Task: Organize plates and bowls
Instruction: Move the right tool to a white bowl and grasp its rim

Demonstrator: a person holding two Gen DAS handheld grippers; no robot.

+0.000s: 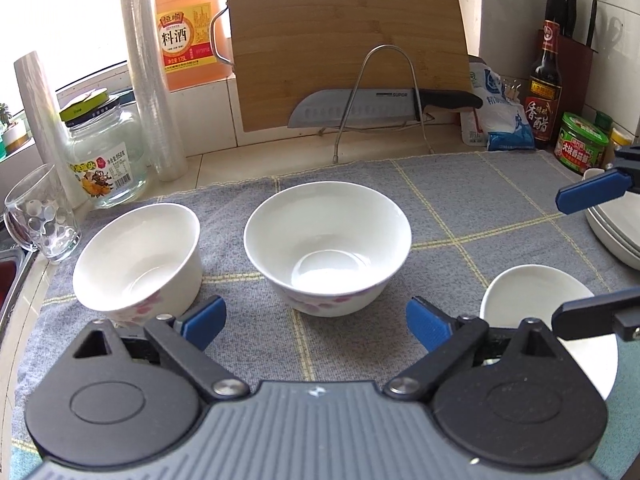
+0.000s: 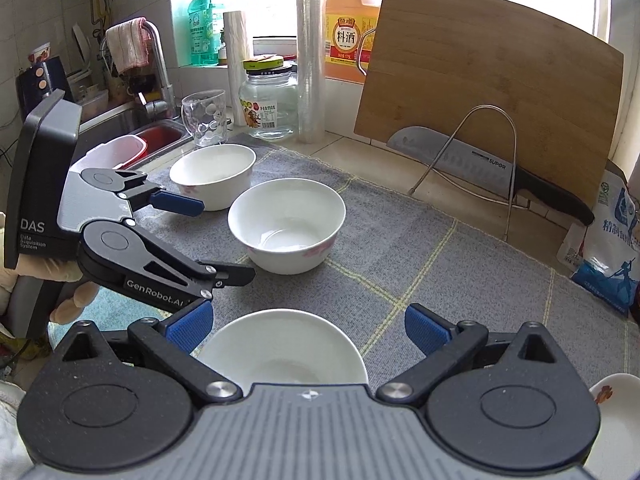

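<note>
On the grey checked cloth (image 1: pixel 460 200) two white bowls stand upright and apart. Take the middle bowl (image 1: pixel 328 244) as the mark: the straight-sided bowl (image 1: pixel 138 258) sits beside it on the sink side, and a small white dish (image 1: pixel 532 308) lies on its other side, nearer the person.

The left gripper (image 1: pixel 316 326) hovers just short of the middle bowl, its blue pads spread wide with only bare cloth between them — nothing pinched. The right gripper (image 2: pixel 308 330) hangs over the small dish, jaws likewise gaping, the pads clear of the rim.

Farther from the middle bowl than the dish, a stack of plates (image 1: pixel 616 236) rests at the cloth's edge. Behind the bowl a cutting board (image 1: pixel 340 40) leans on the wall — a knife (image 1: pixel 360 108) in the wire rack before it.
</note>
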